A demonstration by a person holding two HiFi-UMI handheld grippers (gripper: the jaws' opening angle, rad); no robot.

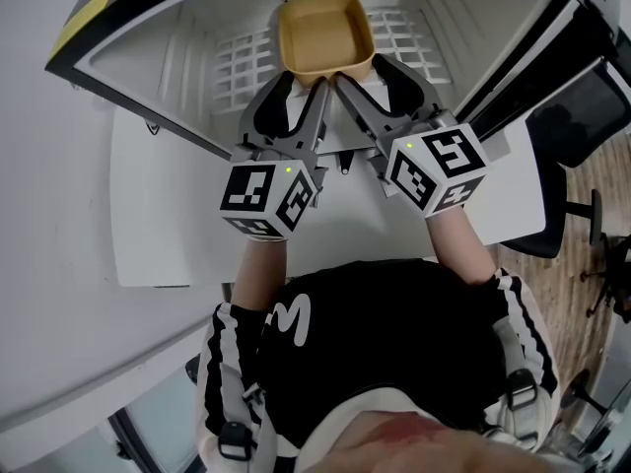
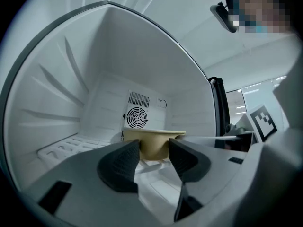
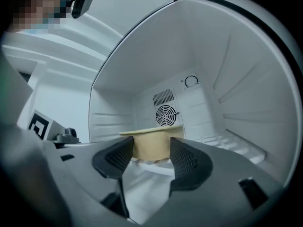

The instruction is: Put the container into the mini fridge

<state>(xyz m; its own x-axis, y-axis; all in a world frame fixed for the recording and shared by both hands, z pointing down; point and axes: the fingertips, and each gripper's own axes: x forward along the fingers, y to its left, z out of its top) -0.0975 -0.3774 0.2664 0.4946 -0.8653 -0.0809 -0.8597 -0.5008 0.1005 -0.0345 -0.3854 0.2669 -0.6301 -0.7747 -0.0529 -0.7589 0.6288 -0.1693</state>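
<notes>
While the person is looking down in the head view, the tan container (image 1: pixel 325 28) is sitting deep inside the open mini fridge (image 1: pixel 168 62), over the white shelf (image 1: pixel 237 62); the left gripper (image 1: pixel 308 92) and the right gripper (image 1: pixel 367 79) are both reaching to its near wall, side by side; whether they are touching it, I cannot tell from here.

As the left gripper view is looking along its jaws, the left gripper (image 2: pixel 154 157) is standing wide open with nothing pinched; the container (image 2: pixel 154 143) is showing just past the tips, wider than the gap, with the round fan (image 2: pixel 137 116) behind it.

As the right gripper view is looking in, the right gripper (image 3: pixel 149 157) is gaping open too, holding nothing; the container (image 3: pixel 151 143) is sitting just beyond its pads.

It is looking empty, so I am guessing it is light and thin-walled, fairly stiff but easy to slide or tip; a good place to hold it is the near rim, one jaw inside and one outside, squeezing gently.
</notes>
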